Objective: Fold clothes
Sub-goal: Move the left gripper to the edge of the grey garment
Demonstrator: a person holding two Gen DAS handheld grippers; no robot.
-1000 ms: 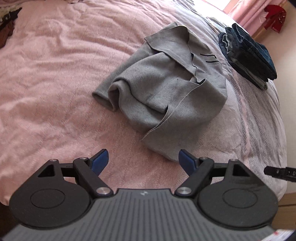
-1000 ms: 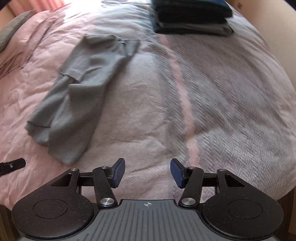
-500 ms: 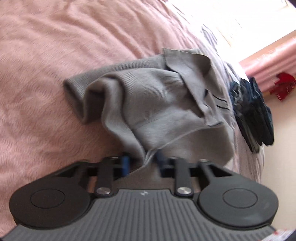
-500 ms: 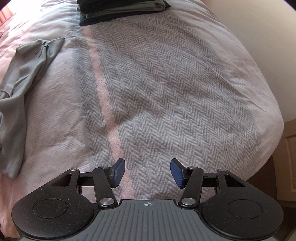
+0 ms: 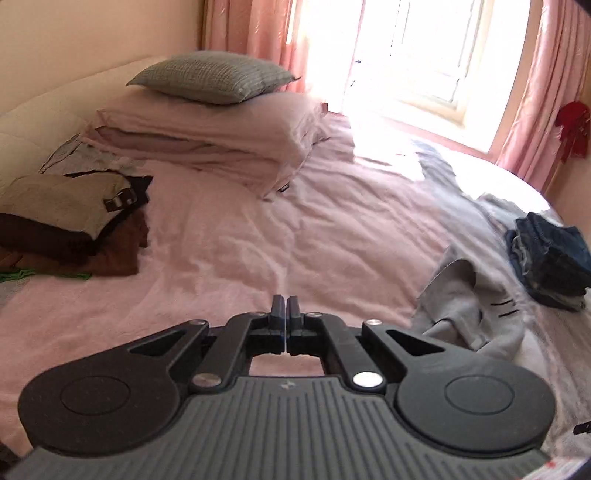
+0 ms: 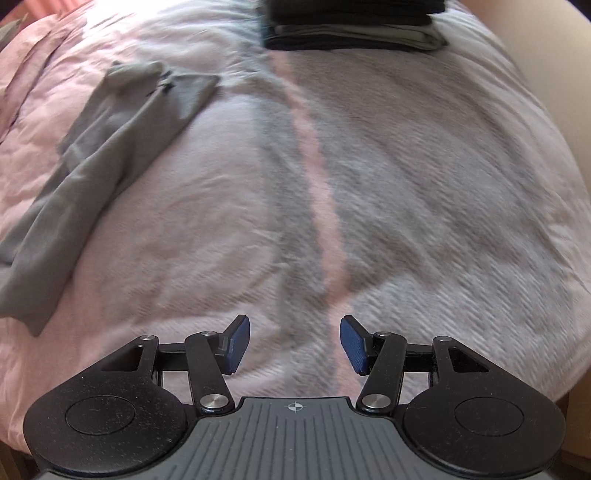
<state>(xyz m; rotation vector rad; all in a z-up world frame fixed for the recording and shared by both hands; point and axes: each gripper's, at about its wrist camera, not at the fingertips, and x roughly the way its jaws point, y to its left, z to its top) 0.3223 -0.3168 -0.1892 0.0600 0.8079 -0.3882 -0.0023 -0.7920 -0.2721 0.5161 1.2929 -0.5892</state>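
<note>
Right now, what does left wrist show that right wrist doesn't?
Left only: pillows, window, pink curtains, a brown clothes pile, left gripper with jaws shut.
Right only: right gripper with jaws open and empty, pink stripe down the bedspread.
Both: grey garment, dark folded stack, bed.

The left gripper is hovering over the pink bedspread with its jaws pressed together and no cloth visible between them. A crumpled grey garment is lying at three o'clock, with folded dark clothes sitting just beyond it
</note>
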